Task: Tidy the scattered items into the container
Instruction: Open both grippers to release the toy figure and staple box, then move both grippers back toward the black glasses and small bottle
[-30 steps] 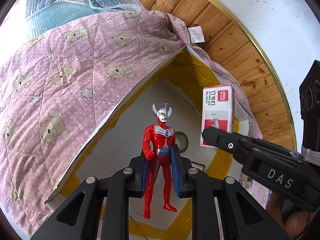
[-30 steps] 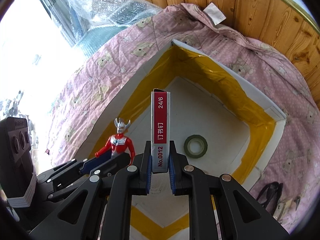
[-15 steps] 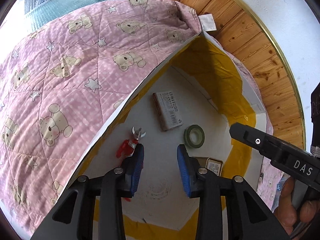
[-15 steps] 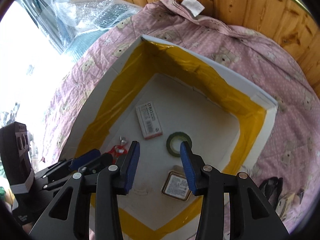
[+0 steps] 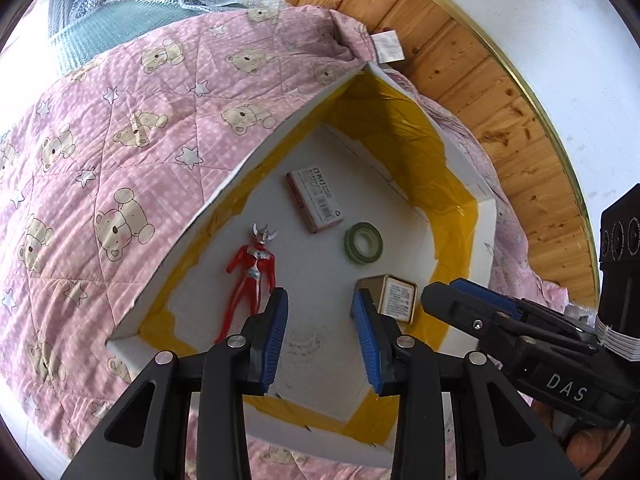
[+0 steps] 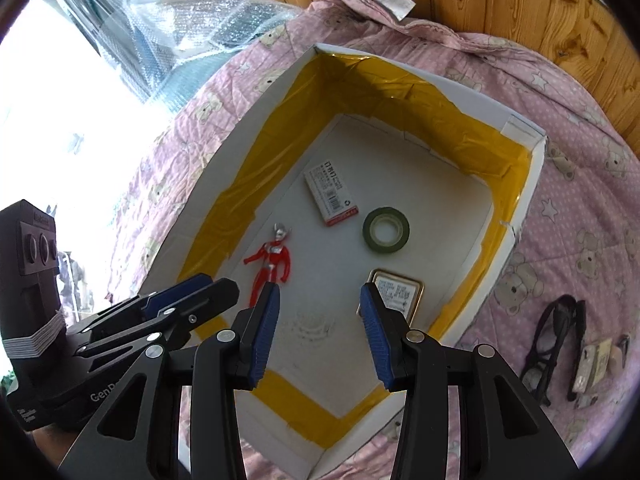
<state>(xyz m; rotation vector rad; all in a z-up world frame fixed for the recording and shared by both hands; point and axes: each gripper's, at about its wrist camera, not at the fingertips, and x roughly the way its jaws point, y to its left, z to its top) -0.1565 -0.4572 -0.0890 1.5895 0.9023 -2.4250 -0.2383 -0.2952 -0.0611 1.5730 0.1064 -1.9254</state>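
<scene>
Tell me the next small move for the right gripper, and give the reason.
Probably swing the right gripper rightward, out over the quilt, toward the black glasses. Both grippers are open and empty, the red figure and staple box already lie in the box, while the glasses sit outside it.

Glossy plastic figure (image 5: 252, 276); quilted cloth blanket (image 5: 120, 152)
</scene>
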